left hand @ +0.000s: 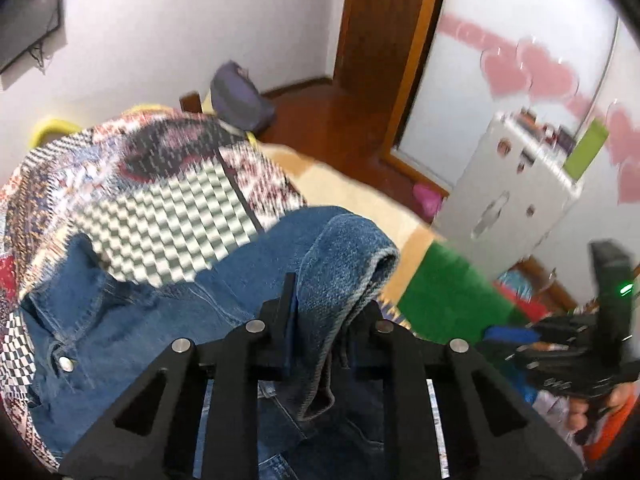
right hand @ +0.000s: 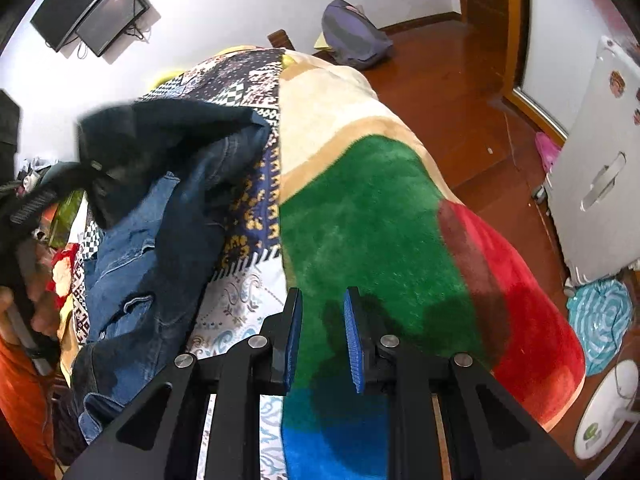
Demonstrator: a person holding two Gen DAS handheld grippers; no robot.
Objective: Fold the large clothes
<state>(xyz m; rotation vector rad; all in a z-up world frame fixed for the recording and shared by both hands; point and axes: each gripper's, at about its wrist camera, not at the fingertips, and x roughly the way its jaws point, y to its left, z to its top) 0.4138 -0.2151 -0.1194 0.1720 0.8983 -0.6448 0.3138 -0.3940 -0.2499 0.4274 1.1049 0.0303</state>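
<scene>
A blue denim jacket [left hand: 152,312] lies on a patterned patchwork cover on the bed. My left gripper [left hand: 320,304] is shut on a fold of the jacket's edge [left hand: 352,256] and holds it lifted above the rest. In the right wrist view the jacket [right hand: 152,248] hangs and bunches at the left, its raised part dark and blurred. My right gripper [right hand: 320,328] is open and empty, above the green part of a plush blanket [right hand: 372,216], apart from the jacket. The right gripper also shows at the right edge of the left wrist view [left hand: 600,340].
The bed carries a patchwork cover [left hand: 152,184] and a green, red, blue and cream blanket. A white cabinet [right hand: 592,184] stands right of the bed on a wooden floor [right hand: 440,76]. A purple bag [right hand: 352,36] lies beyond the bed. A fan [right hand: 608,412] stands at lower right.
</scene>
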